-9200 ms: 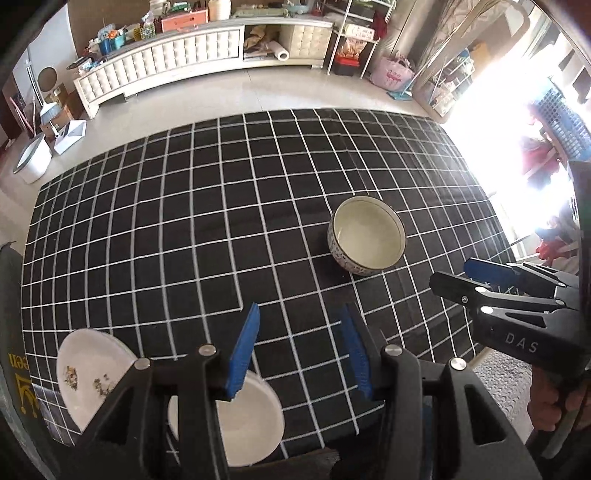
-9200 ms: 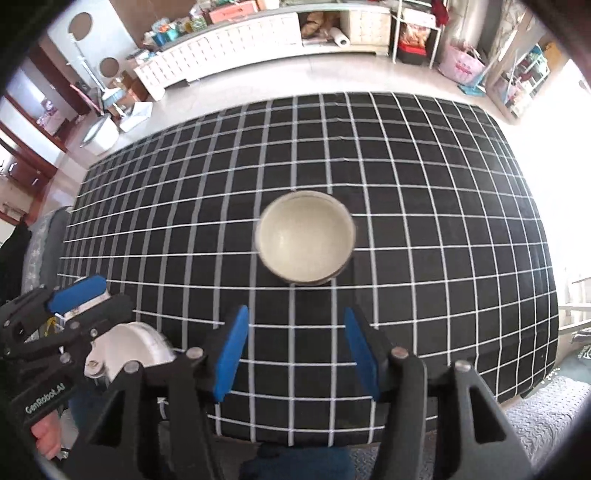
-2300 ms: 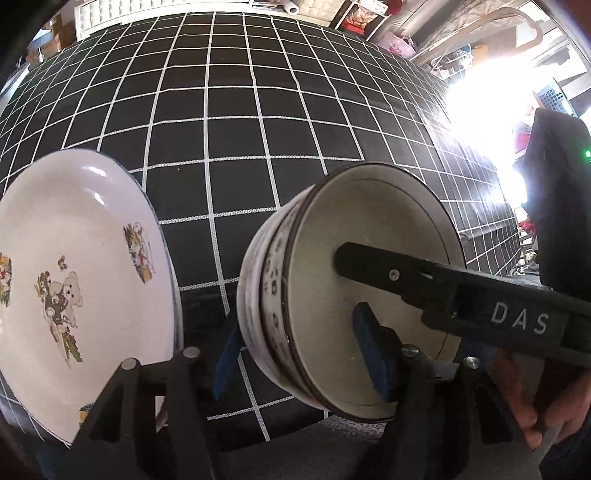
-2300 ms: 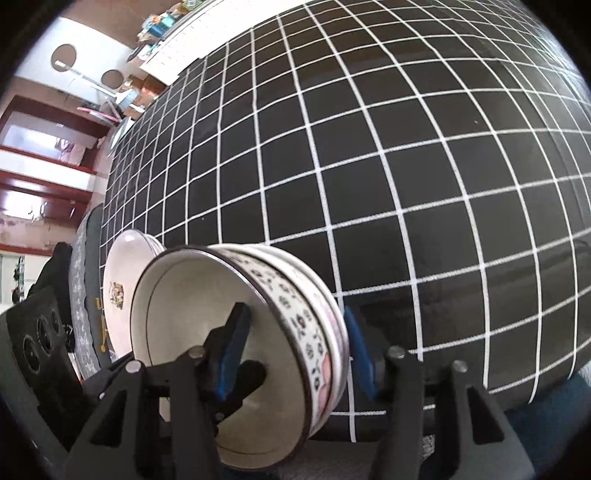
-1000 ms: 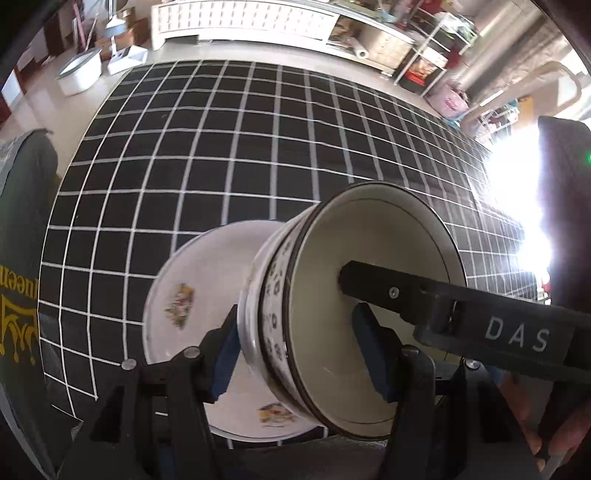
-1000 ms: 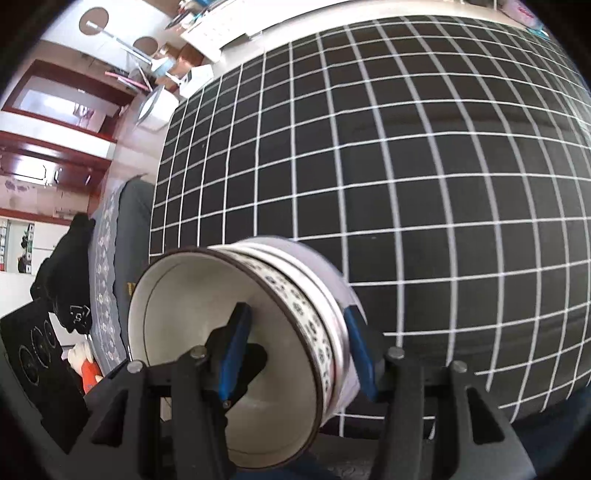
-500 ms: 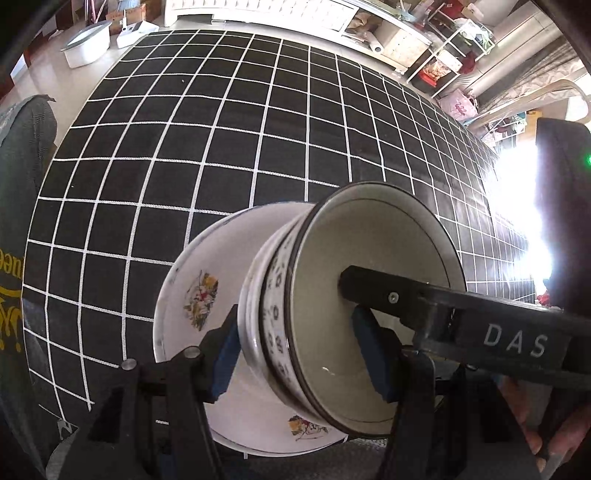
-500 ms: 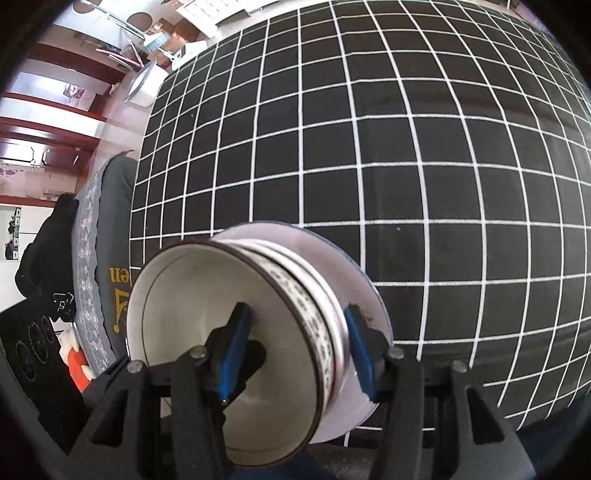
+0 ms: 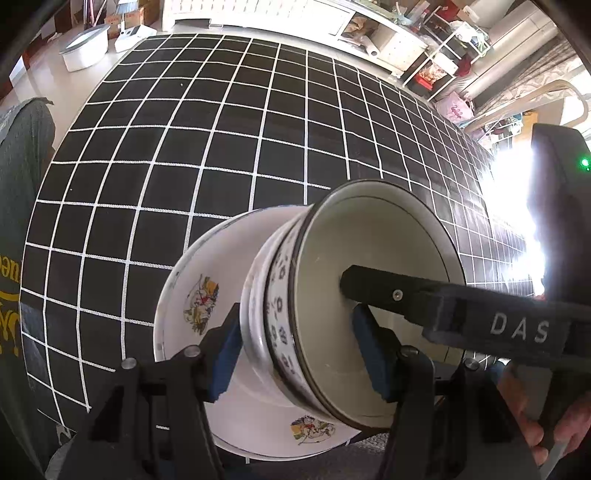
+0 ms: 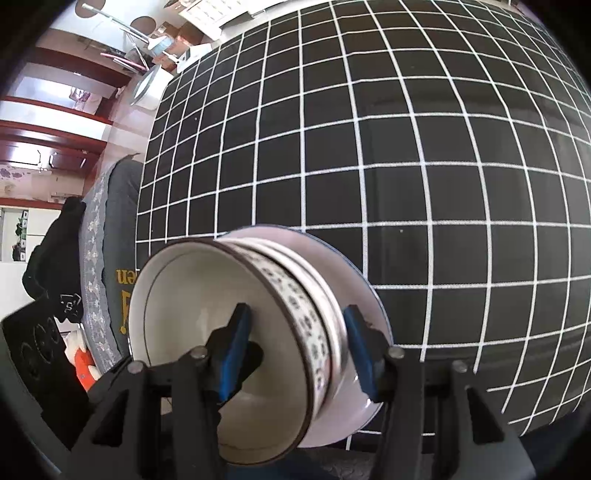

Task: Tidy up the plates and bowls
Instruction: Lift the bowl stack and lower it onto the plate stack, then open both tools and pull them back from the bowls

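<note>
A cream bowl with a dark rim and a patterned band (image 9: 373,280) sits nested in a white bowl (image 9: 255,306). Both rest on a white plate with cartoon prints (image 9: 199,306) near the front edge of the black grid cloth (image 9: 221,147). My left gripper (image 9: 299,347) is shut on the stacked bowls' wall, one finger inside, one outside. My right gripper (image 10: 295,350) grips the same bowls (image 10: 207,325) from the opposite side, above the plate (image 10: 354,288). Its black finger (image 9: 424,291) shows inside the bowl in the left wrist view.
A grey garment with yellow lettering (image 10: 114,288) hangs over the left edge of the cloth (image 10: 406,147). A white cabinet and shelves (image 9: 369,26) stand far behind. A white tub (image 9: 86,51) sits on the floor at the back left.
Both grippers have carried the nested bowls leftward and lowered them onto the printed plate. Both stay closed on the bowls.
</note>
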`<state>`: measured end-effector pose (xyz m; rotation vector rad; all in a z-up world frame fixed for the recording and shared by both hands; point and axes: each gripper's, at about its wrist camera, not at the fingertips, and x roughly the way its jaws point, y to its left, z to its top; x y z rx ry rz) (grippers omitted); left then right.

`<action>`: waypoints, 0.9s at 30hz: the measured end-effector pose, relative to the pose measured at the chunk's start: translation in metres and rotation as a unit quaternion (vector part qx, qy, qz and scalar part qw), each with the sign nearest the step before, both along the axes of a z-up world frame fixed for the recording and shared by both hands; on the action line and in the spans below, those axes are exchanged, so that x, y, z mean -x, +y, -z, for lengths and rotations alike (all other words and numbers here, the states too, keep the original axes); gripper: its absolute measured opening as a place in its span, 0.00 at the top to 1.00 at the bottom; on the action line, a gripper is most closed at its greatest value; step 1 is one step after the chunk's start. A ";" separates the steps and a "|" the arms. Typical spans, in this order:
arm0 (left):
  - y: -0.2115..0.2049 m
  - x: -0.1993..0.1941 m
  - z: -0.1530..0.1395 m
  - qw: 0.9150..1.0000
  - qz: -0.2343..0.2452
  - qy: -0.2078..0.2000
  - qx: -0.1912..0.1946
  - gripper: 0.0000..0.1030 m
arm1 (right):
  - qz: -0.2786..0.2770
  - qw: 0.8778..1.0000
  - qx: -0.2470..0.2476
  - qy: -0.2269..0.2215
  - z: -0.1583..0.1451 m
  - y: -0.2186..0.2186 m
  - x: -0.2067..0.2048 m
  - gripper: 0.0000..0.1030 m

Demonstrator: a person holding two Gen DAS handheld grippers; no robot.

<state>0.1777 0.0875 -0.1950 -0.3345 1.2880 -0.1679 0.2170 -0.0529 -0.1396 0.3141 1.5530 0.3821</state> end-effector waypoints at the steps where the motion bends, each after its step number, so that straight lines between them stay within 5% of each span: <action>1: 0.004 0.003 -0.001 1.000 -0.003 -0.002 -0.004 0.45 | 0.001 1.000 -0.003 -0.001 0.000 -0.001 0.000 0.45; 9: 0.017 0.010 -0.014 0.999 -0.016 -0.017 -0.024 0.45 | -0.008 0.998 0.012 -0.058 -0.023 -0.006 0.006 0.45; 15: 0.021 0.027 -0.050 0.996 -0.023 -0.072 -0.056 0.45 | -0.015 0.991 0.028 -0.129 -0.056 -0.014 0.018 0.45; 23: 0.006 0.067 -0.105 0.983 -0.031 -0.157 -0.096 0.45 | -0.029 0.970 0.043 -0.239 -0.111 -0.027 0.051 0.45; 27: -0.014 0.095 -0.133 0.969 -0.027 -0.203 -0.136 0.45 | -0.040 0.951 0.064 -0.299 -0.138 -0.036 0.077 0.45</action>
